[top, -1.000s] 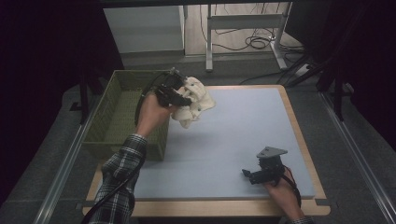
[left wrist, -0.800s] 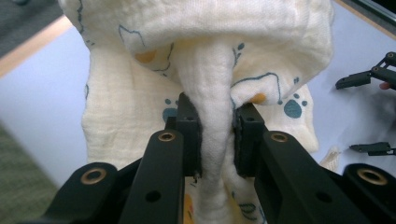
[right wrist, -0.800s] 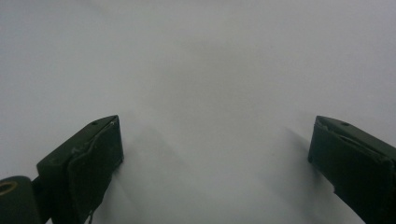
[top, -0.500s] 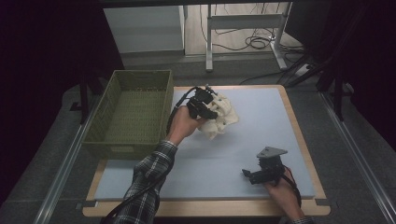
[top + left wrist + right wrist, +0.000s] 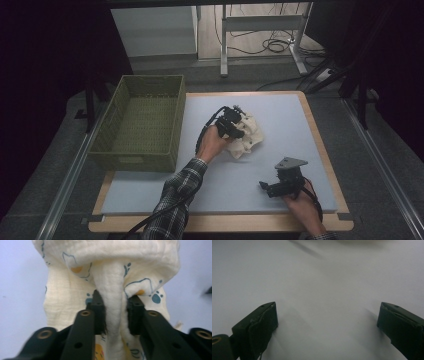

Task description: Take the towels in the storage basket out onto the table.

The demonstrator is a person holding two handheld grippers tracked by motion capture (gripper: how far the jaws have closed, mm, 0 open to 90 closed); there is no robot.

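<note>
Left gripper view: left tongs (image 5: 113,312) opening just now, a fold of cream printed cloth (image 5: 110,270) between pads, right pad with slight gap; grip loosened. Paw and animal print legible here, lost in high view.

High view: cloth (image 5: 248,137) bunched mid-surface (image 5: 280,107), right of green basket (image 5: 140,120). Left hand (image 5: 212,142) covers cloth's near edge.

Right tongs (image 5: 264,186) wide apart, empty, near front edge, well apart from cloth.

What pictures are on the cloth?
The cream cloth has blue paw prints and animal outlines with orange spots, clearest in the left gripper view.
</note>
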